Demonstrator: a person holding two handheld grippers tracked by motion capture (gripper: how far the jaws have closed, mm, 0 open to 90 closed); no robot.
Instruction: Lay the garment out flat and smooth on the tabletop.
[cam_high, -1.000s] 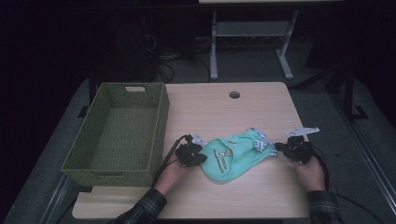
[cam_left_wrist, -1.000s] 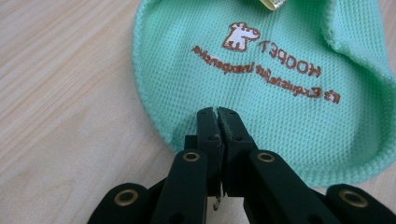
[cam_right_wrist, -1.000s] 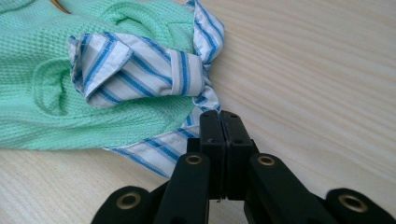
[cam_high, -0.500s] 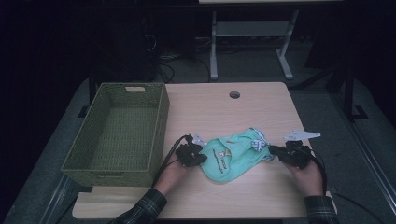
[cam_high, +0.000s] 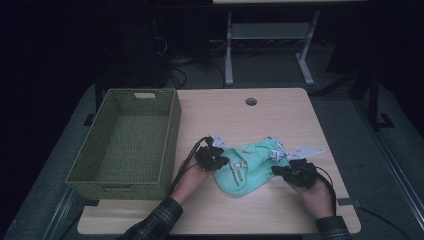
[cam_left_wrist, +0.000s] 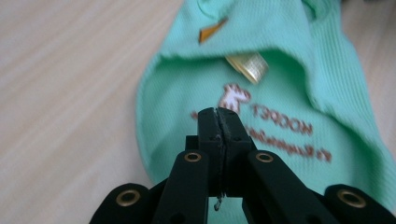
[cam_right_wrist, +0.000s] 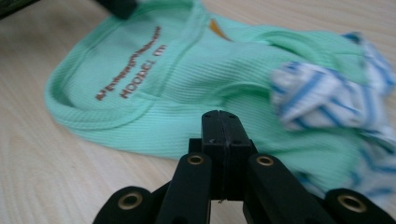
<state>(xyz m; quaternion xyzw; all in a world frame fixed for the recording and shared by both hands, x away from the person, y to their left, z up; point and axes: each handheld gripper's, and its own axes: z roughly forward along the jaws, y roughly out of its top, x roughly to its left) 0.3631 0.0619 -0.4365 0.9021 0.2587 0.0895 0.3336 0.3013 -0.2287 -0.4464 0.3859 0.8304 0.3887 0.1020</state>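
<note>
I have the mint-green garment (cam_high: 247, 169) lying crumpled on the tabletop (cam_high: 280, 115), toward its near edge and right of the middle, with brown lettering on its chest and a blue-and-white striped piece (cam_right_wrist: 317, 95) bunched at its right end. My left gripper (cam_high: 221, 161) sits at the garment's left edge; in the left gripper view its fingers (cam_left_wrist: 210, 135) are pressed together, black tip to black tip, over the printed cloth, and I see nothing caught between them. My right gripper (cam_high: 278, 170) is at the garment's near right side; in the right gripper view its fingers (cam_right_wrist: 212, 135) are likewise pressed together with no cloth between them, the green fabric just beyond the tips. The woven green basket (cam_high: 170, 135) stands along the left edge of the tabletop.
</note>
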